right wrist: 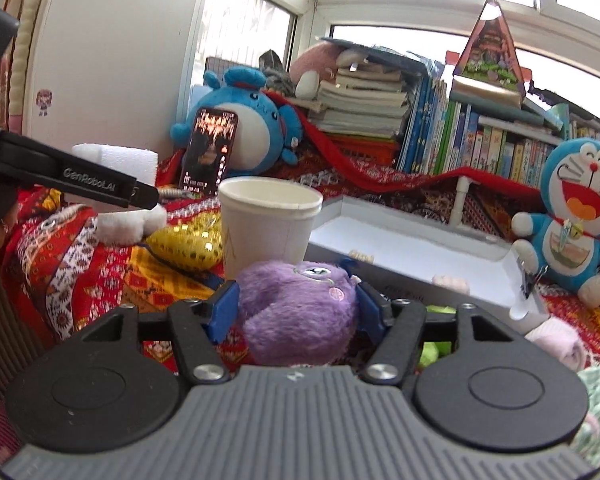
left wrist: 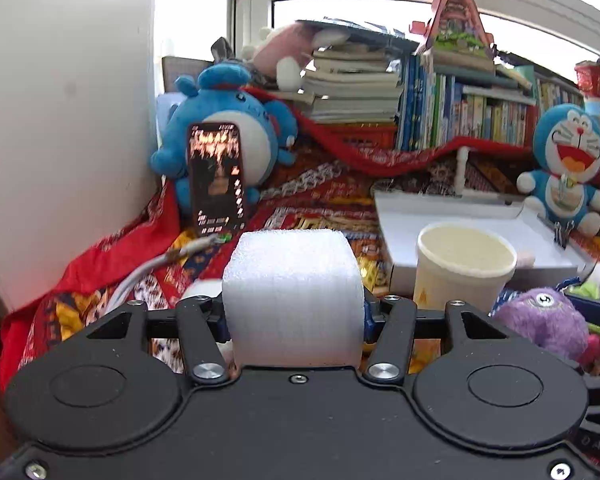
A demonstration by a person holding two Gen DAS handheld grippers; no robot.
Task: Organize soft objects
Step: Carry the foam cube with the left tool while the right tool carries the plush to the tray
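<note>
The white foam block sits squeezed between the two blue pads of the left claw, lifted above the red patterned cloth. The fuzzy purple toy is between the blue pads of the right claw, and both pads press into its fur. Just behind the purple toy stands a white paper cup, and beside the cup is a shallow white tray. Farther back, a phone leans on a round blue plush. A blue cat plush sits past the tray, near rows of books.
</note>
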